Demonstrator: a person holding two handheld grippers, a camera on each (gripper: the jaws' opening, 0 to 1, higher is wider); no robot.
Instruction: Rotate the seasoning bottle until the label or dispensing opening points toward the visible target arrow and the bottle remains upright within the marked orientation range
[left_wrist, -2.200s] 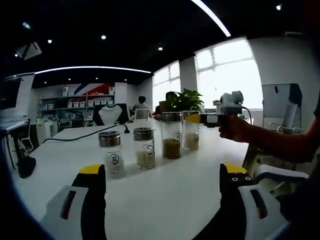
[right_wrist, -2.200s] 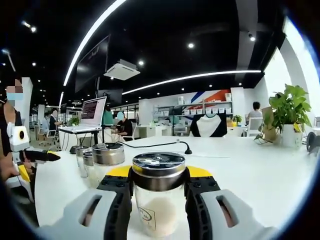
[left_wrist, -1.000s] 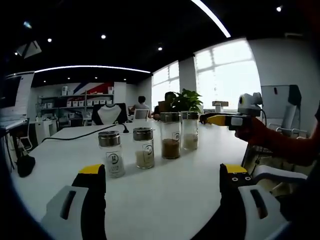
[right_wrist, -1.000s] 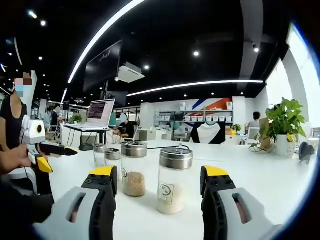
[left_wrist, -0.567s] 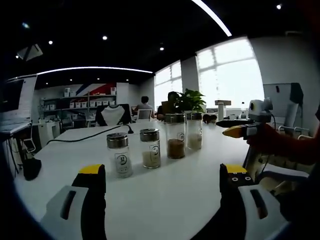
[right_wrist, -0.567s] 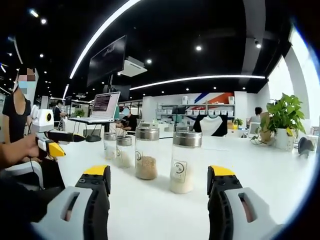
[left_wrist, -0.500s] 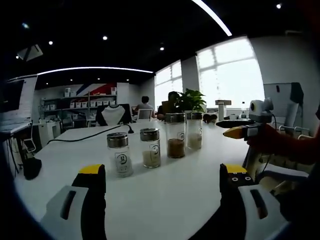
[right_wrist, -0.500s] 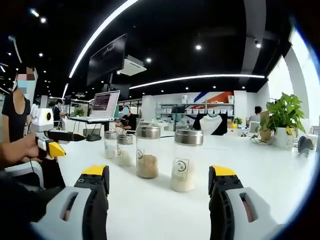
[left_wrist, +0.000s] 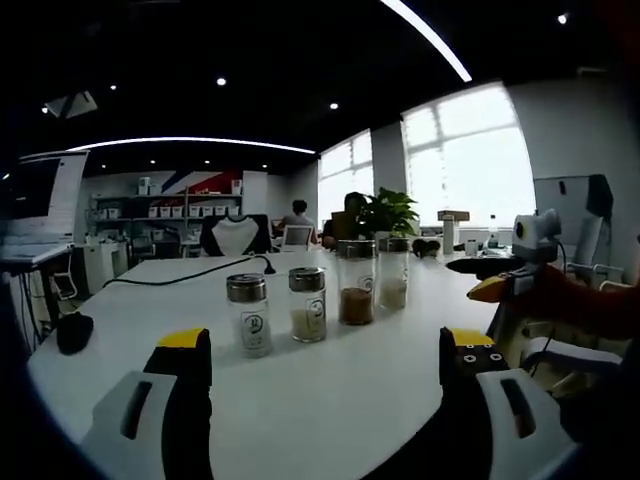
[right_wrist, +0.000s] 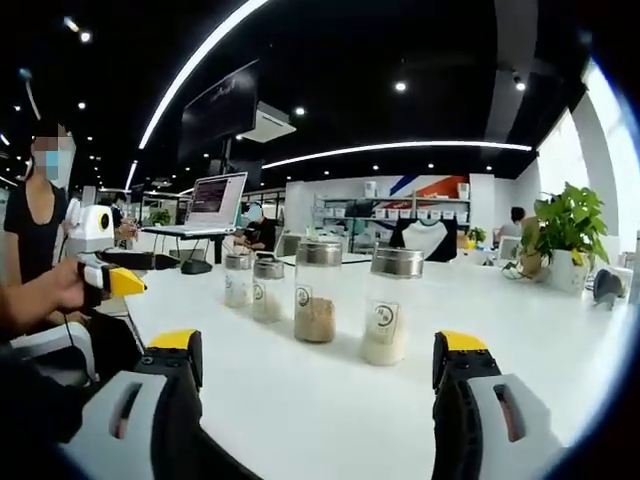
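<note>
white table under four clear glass seasoning bottles with silver metal lids; nearest bottle holds pale cream powder, white label with dark round mark; second bottle tan-brown contents; third bottle and fourth bottle pale. right gripper grey-white body, black jaws, yellow tips; left gripper same colours. green potted plant in white pot. black cable on table. red-blue stripe on far white wall.
</note>
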